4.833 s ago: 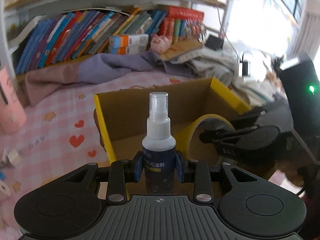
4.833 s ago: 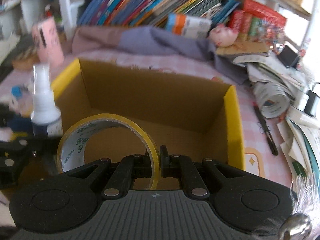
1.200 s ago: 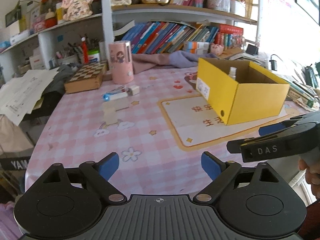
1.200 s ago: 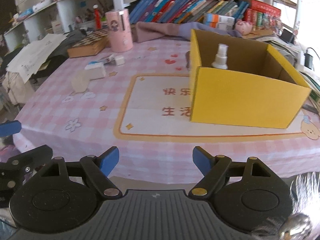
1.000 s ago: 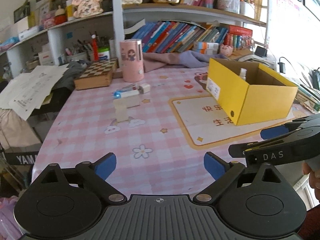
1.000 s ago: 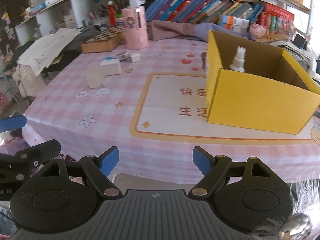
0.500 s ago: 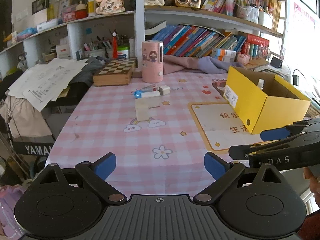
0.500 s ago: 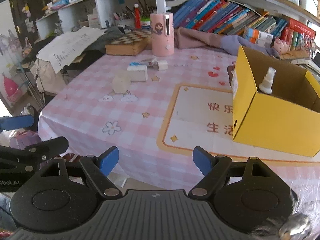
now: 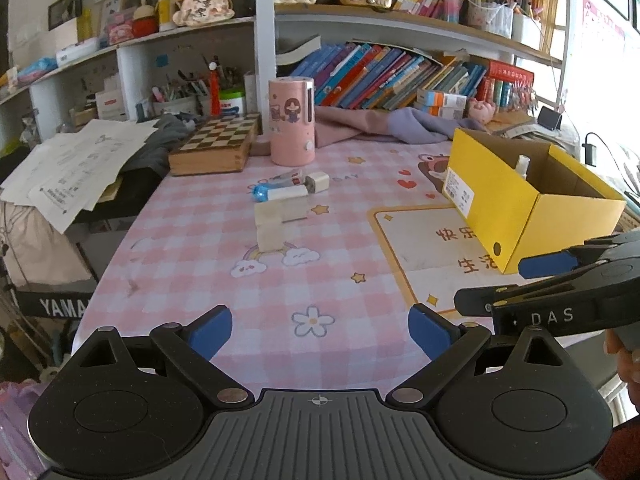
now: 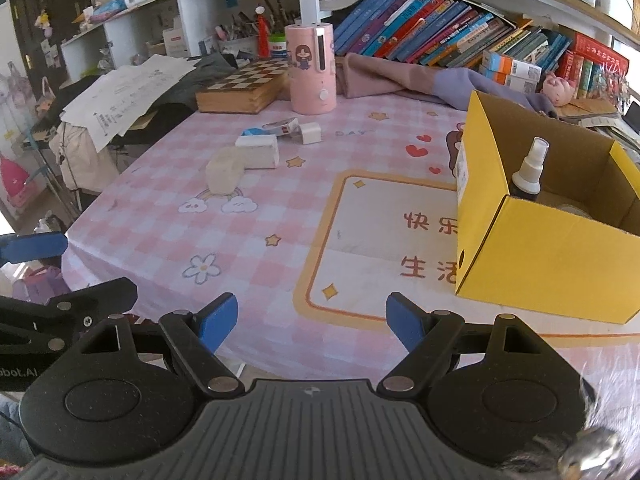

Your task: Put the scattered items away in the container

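Note:
A yellow cardboard box (image 9: 504,220) (image 10: 532,264) stands on the right of the pink checked table, with a small spray bottle (image 10: 529,176) (image 9: 521,165) upright inside it. Scattered in the table's middle are a pale block (image 9: 269,232) (image 10: 224,170), a white box (image 9: 285,210) (image 10: 258,149), a blue-capped tube (image 9: 276,192) (image 10: 256,132), a small carton (image 10: 282,126) and a white charger plug (image 9: 318,182) (image 10: 310,132). My left gripper (image 9: 320,326) is open and empty over the table's near edge. My right gripper (image 10: 312,318) is open and empty too, left of the box.
A pink cylinder (image 9: 291,122) (image 10: 312,74) and a chessboard box (image 9: 214,148) (image 10: 244,84) stand at the back of the table. Behind them are a purple cloth (image 10: 400,76), bookshelves and papers on the left. Each gripper shows in the other's view at its edge.
Both grippers have drawn back from the box to the table's near edge and shifted left. The spray bottle and tape roll they held earlier were let go in the box.

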### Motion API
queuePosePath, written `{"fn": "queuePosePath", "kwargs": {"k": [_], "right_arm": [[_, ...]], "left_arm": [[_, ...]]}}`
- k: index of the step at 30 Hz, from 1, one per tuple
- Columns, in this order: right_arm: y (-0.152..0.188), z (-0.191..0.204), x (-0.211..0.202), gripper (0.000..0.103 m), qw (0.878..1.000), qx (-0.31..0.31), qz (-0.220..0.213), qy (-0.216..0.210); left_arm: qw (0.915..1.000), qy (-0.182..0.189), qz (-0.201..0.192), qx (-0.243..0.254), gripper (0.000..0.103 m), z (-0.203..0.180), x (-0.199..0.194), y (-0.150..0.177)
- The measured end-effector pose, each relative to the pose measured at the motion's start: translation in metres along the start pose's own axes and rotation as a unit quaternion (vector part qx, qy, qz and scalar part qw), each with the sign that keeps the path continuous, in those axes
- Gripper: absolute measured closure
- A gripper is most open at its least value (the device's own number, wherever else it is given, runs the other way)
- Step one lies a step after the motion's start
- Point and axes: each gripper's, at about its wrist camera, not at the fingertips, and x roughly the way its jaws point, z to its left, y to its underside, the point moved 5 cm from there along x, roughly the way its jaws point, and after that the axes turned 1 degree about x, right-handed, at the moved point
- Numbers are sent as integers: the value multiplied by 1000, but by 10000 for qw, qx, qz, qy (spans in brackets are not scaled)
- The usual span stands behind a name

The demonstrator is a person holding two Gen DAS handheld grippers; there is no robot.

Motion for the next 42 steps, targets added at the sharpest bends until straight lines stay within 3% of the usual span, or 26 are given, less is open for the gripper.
{"fn": "queuePosePath", "kwargs": {"k": [29, 42], "right_arm": [[-99, -25, 94, 23, 10000, -37, -62, -2], [-125, -25, 133, 23, 9996, -94, 86, -267]], "left_arm": [[9993, -137, 259, -240, 6, 29, 95, -52], [9972, -510, 275, -466, 9, 42, 129, -67]]}}
